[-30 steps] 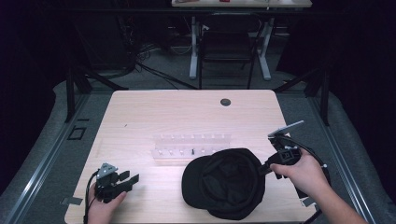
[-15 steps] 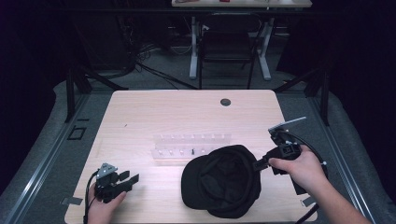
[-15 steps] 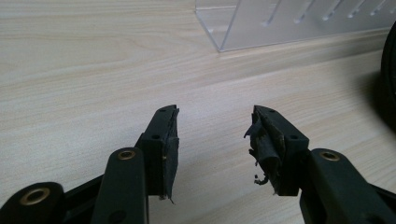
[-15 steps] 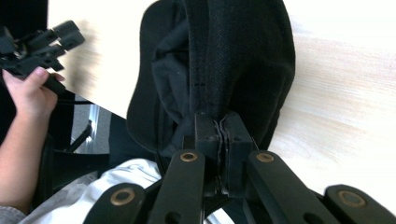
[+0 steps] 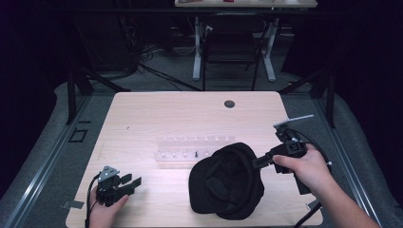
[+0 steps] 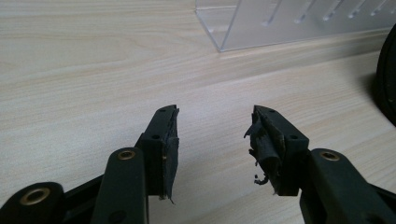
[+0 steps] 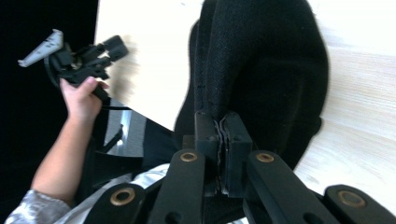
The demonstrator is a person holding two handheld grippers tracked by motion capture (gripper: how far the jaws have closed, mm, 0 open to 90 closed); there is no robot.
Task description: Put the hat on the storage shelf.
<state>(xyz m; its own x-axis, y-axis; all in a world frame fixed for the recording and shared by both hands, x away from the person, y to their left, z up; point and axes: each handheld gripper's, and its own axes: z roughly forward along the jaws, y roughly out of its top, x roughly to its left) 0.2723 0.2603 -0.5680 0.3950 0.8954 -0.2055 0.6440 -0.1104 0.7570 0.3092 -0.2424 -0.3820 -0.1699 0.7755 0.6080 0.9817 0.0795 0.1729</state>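
Two grippers work over a pale wood counter point(image 5: 142, 118), one at each near corner. At the left, the left hand point(image 5: 102, 211) holds the left gripper point(image 5: 134, 183) low above the counter near its front edge, jaws pointing right and spread apart with nothing between them. The left gripper view confirms it: the two black jaws stand well apart over bare wood, and the pads point(image 6: 170, 154) are worn, with the rubber on the right one torn and frayed.

Toward the middle lies a clear rack point(image 5: 195, 148), a long plastic piece with rows of small pegs, set crosswise on the counter. One small dark item sits in its near row, too small to identify. In the left gripper view the rack's corner point(image 6: 243, 23) shows ahead of the jaws and well apart from them.

Just right of centre, a black cap point(image 5: 225, 183) rests on the counter in front of the rack, its far edge close to the rack's right end. It lies crumpled, opening upward.

At the right, the right hand point(image 5: 306, 168) holds the right gripper point(image 5: 256, 162), jaws pointing left and clamped on the cap's right edge. The right gripper view shows the jaws pressed together on a fold of the black fabric point(image 7: 261, 70). Far back, a small dark disc point(image 5: 229, 103) is set in the counter.
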